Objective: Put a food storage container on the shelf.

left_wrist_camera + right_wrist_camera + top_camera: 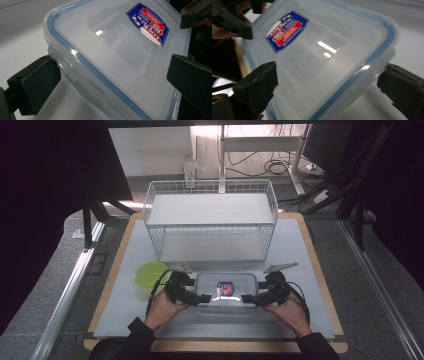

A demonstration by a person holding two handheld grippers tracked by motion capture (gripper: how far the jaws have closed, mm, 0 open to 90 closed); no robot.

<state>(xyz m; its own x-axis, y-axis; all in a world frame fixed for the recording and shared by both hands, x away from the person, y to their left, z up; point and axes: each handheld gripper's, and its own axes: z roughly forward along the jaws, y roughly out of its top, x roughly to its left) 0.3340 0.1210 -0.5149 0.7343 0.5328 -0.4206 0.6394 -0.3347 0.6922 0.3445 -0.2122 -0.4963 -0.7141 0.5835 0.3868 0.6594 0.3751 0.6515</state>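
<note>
High view shows a clear plastic container (226,291) with a blue-edged lid lying on the pale mat of the desk (300,245), near the front edge, between two hands. A red and blue sticker (225,288) sits on the lid. The left tongs (202,298) come to the container's left short end, and the right tongs (248,298) come to its right short end, so the box lies between them.

From the left gripper view, the container (110,55) fills the space between the two black jaws. The jaws stand wide apart, one at each long side of the box corner. The left one is just beside the side latch, but I cannot tell if it presses on the plastic.

From the right gripper view, the container (322,57) also lies between wide jaws. The jaw on the right of that picture stands a little apart from the rim, and the other is very near the lid edge. Contact is not certain there either.

Behind the container stands a white wire basket (210,220), well apart from it. A yellow-green lid (149,273) lies on the mat just beside the left tongs.
</note>
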